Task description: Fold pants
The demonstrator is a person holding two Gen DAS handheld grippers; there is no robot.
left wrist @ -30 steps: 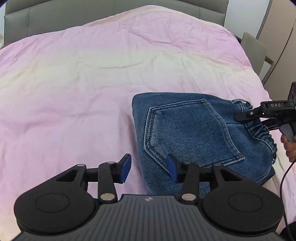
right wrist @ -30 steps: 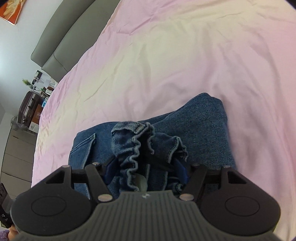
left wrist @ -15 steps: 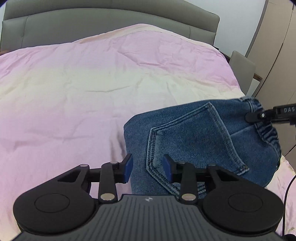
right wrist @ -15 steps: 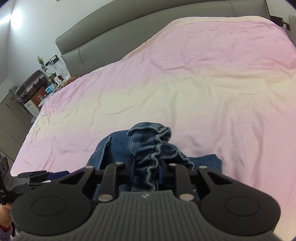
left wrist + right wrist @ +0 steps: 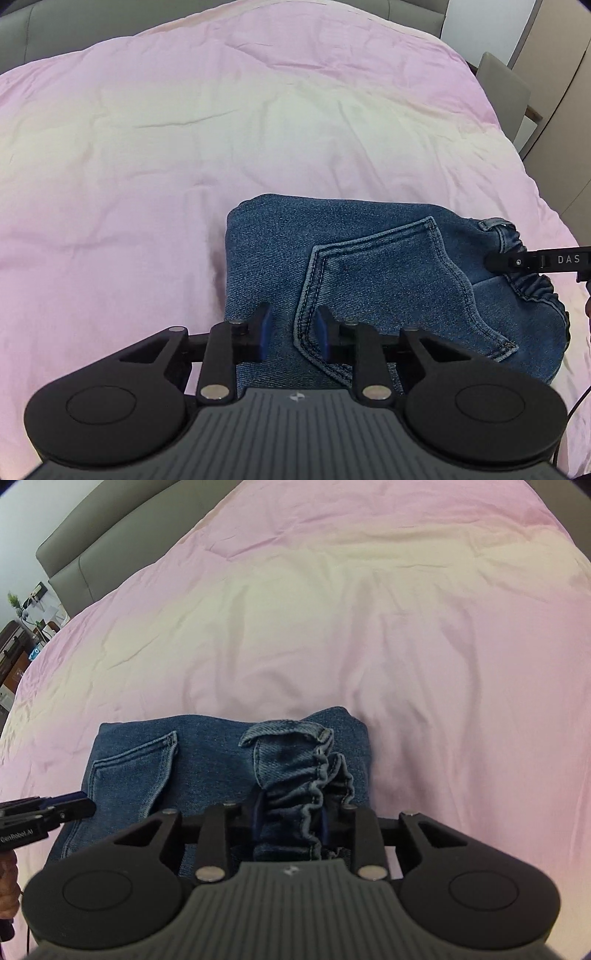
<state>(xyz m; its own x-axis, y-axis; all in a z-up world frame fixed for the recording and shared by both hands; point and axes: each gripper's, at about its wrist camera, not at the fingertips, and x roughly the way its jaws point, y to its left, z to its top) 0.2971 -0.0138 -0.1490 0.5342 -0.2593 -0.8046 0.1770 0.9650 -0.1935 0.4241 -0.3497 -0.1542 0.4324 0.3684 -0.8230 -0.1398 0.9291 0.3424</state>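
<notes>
Folded blue denim pants (image 5: 369,273) lie on the pink bedspread (image 5: 184,147), back pocket up. My left gripper (image 5: 291,332) stands over the near left edge of the pants, its blue pads a narrow gap apart with denim between them; I cannot tell if they pinch it. My right gripper (image 5: 291,819) is shut on the bunched elastic waistband (image 5: 310,775). In the left wrist view the right gripper (image 5: 517,262) shows at the waistband on the right. In the right wrist view the left gripper (image 5: 55,808) shows at the left, by the pocket (image 5: 140,768).
The bed has a grey headboard (image 5: 92,554) at the far end. A grey chair (image 5: 502,96) and beige wardrobe doors (image 5: 561,110) stand at the right of the bed. A nightstand with small items (image 5: 18,627) stands far left in the right wrist view.
My left gripper has closed in from wide open and moved onto the pants' near edge. My right gripper closed on the waistband, lifted it, then came back down.
</notes>
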